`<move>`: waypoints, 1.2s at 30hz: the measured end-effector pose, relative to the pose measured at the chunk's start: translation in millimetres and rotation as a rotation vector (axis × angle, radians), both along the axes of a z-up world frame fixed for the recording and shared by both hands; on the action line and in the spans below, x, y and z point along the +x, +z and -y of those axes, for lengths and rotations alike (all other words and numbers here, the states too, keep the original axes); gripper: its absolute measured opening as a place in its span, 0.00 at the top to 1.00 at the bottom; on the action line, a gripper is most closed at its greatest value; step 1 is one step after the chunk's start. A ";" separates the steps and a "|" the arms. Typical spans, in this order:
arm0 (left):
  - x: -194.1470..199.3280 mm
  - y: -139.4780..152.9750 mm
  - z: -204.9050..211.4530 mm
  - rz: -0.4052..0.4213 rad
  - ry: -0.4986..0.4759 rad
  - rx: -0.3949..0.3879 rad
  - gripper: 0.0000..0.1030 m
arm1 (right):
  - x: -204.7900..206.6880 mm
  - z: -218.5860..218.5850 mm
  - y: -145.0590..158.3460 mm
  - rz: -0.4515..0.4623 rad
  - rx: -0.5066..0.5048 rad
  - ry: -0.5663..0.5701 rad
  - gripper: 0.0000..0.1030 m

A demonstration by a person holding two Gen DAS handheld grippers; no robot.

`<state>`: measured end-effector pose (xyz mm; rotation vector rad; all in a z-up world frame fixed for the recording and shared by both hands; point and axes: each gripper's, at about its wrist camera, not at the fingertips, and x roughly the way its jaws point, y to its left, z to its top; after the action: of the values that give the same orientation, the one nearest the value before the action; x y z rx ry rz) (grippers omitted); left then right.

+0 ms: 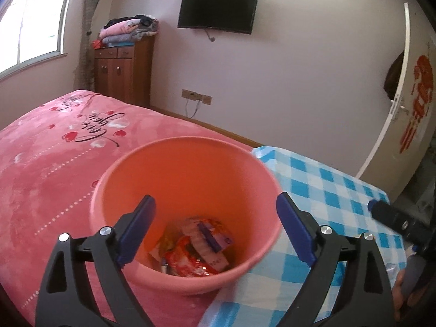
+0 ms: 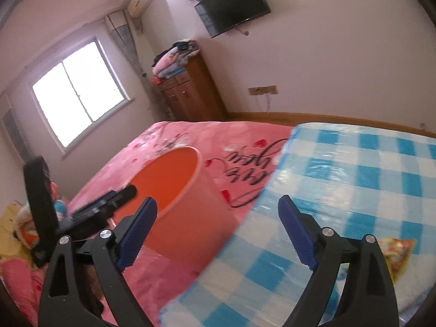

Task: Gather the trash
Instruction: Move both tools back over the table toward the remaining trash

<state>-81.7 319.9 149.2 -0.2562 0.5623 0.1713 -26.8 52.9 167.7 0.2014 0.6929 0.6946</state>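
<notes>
While we held the left gripper [image 1: 215,229] spread and empty above the pink bucket [image 1: 188,179] at frame centre, wrappers [image 1: 196,248] lay inside (right gripper [image 2: 218,229] also spread, empty).

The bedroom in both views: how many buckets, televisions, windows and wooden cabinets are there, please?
bucket: 1
television: 1
window: 1
wooden cabinet: 1
Total: 4
</notes>
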 end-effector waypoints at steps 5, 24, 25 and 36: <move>-5.3 4.2 19.3 0.034 -0.056 -0.013 0.10 | -12.5 27.7 -7.8 0.037 -0.044 -0.077 0.12; -14.8 -1.5 109.6 0.000 -0.250 0.036 0.09 | -52.1 100.3 -27.2 0.085 -0.088 -0.234 0.09; -15.6 -1.4 111.8 -0.001 -0.254 0.037 0.09 | -52.9 103.9 -28.3 0.083 -0.087 -0.241 0.09; -16.6 -9.7 144.0 -0.026 -0.303 0.037 0.09 | -62.1 140.4 -39.4 0.069 -0.076 -0.308 0.08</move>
<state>-98.3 175.9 139.4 -0.1304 0.6164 -0.1088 -88.9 -87.5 128.3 0.2077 0.6052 0.3787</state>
